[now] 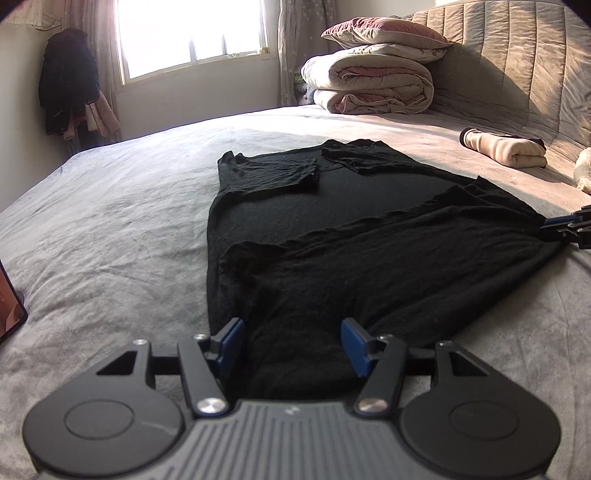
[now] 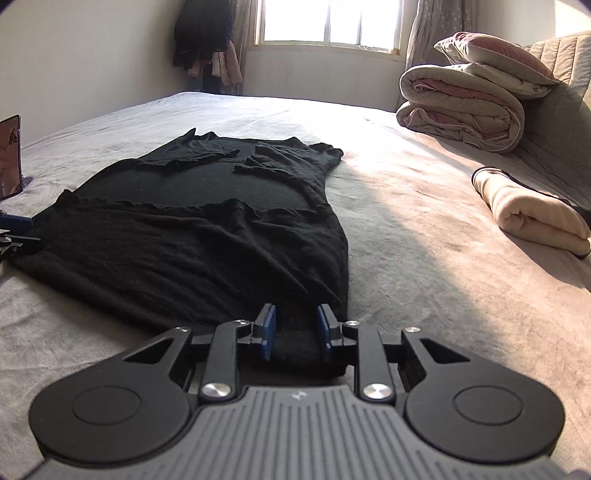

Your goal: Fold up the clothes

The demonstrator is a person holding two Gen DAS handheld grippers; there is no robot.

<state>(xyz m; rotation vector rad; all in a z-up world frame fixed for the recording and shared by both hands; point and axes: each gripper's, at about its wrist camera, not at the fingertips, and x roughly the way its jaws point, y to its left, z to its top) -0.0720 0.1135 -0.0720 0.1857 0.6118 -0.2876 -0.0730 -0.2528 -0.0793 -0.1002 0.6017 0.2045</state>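
Note:
A black T-shirt (image 1: 332, 236) lies flat on the grey bed (image 1: 110, 221), sleeves folded in at its far end. Its near hem edge is doubled back over the body. My left gripper (image 1: 293, 343) is open wide at the near left corner, with black cloth lying between its blue pads (image 1: 232, 343). In the right wrist view my right gripper (image 2: 293, 328) stands at the shirt's (image 2: 192, 236) near right corner. It is open with a narrower gap, and cloth sits between its fingers. Each gripper shows at the edge of the other's view: right gripper (image 1: 565, 225), left gripper (image 2: 14, 229).
A folded quilt (image 1: 369, 83) topped by a pillow (image 1: 384, 33) sits by the padded headboard (image 1: 517, 74). A rolled cream garment (image 2: 532, 210) lies on the bed to the right. A screen on a stand (image 2: 9, 151) is at the left edge. Dark clothes (image 1: 68, 81) hang by the window.

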